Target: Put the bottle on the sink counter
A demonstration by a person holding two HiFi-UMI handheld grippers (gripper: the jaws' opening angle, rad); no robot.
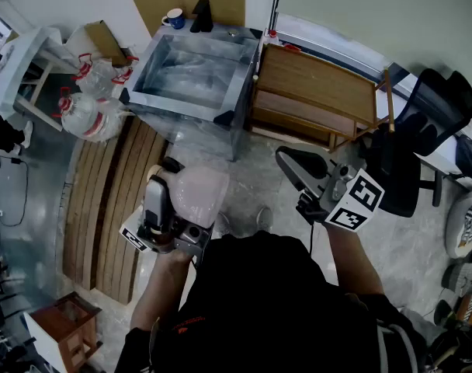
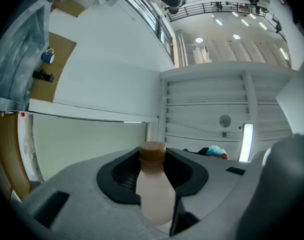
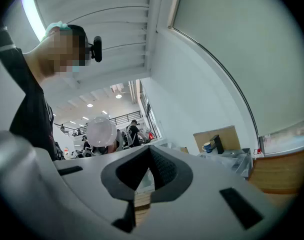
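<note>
A pale pinkish bottle [image 2: 154,194] with a brown cap [image 2: 152,152] stands between the jaws of my left gripper [image 2: 153,159], which is shut on its body just below the neck. In the head view the same bottle [image 1: 200,194] shows low and left of centre in the left gripper [image 1: 176,183], held up above the floor. Ahead stands a steel sink [image 1: 232,92] wrapped in clear plastic, well apart from the bottle. My right gripper [image 1: 286,158] hangs to the right with its jaws together and nothing in them. Its tips [image 3: 149,151] meet in the right gripper view.
A blue mug [image 1: 174,18] and a dark object sit behind the sink by a cardboard sheet. A wooden rack [image 1: 314,92] adjoins the sink on the right, a black office chair [image 1: 430,123] beyond it. Wooden slats [image 1: 116,200] and plastic bags [image 1: 92,115] lie at left.
</note>
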